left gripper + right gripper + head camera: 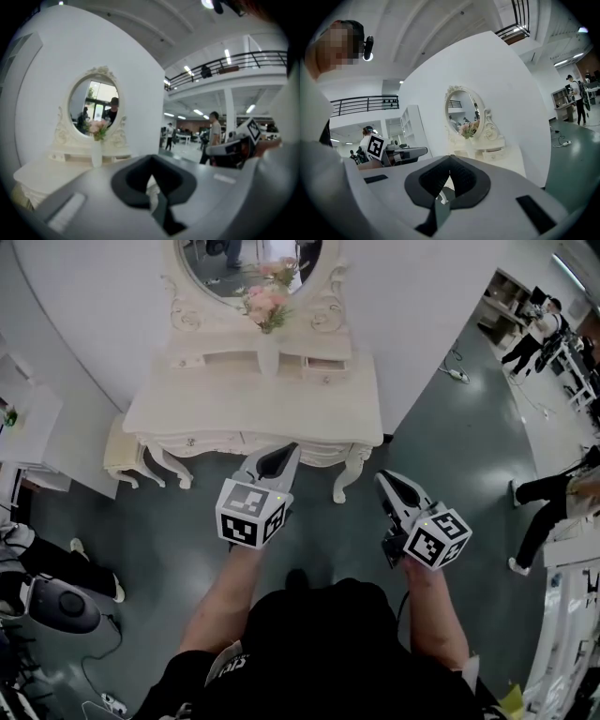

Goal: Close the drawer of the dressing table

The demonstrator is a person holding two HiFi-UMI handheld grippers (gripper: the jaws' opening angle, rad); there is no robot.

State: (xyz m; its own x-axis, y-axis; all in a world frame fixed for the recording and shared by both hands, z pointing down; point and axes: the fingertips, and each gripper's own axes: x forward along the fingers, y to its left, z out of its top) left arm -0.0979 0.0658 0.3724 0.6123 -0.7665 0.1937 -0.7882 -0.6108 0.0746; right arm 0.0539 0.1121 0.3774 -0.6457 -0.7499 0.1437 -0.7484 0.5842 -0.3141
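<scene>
Both claws are pinched closed with nothing in them: the left gripper hangs just over the front edge of the dressing table, and the right gripper is off the front right corner, above the floor. Neither touches anything.

The drawer to close looks to me like the small one at the back right of the table top. Its front sits a bit further out than its twin's, though it's small in the head view, so I'm not certain.

What could go wrong:
- The vase of pink flowers stands at the back middle, just beside that drawer. A closed tip sliding sideways off the drawer front could knock it over.
- Pushing on one end of the front instead of the middle could twist the drawer and jam it.
- A hard shove would shake the whole table, and that tall, thin vase probably wouldn't like it.
- It's a reach across the whole top, so a low arm could drag over the surface.

Count: one dressing table, one oval mirror, one vase, two small top drawers (the other one is at the back left), one stool by the left edge, two grippers.
</scene>
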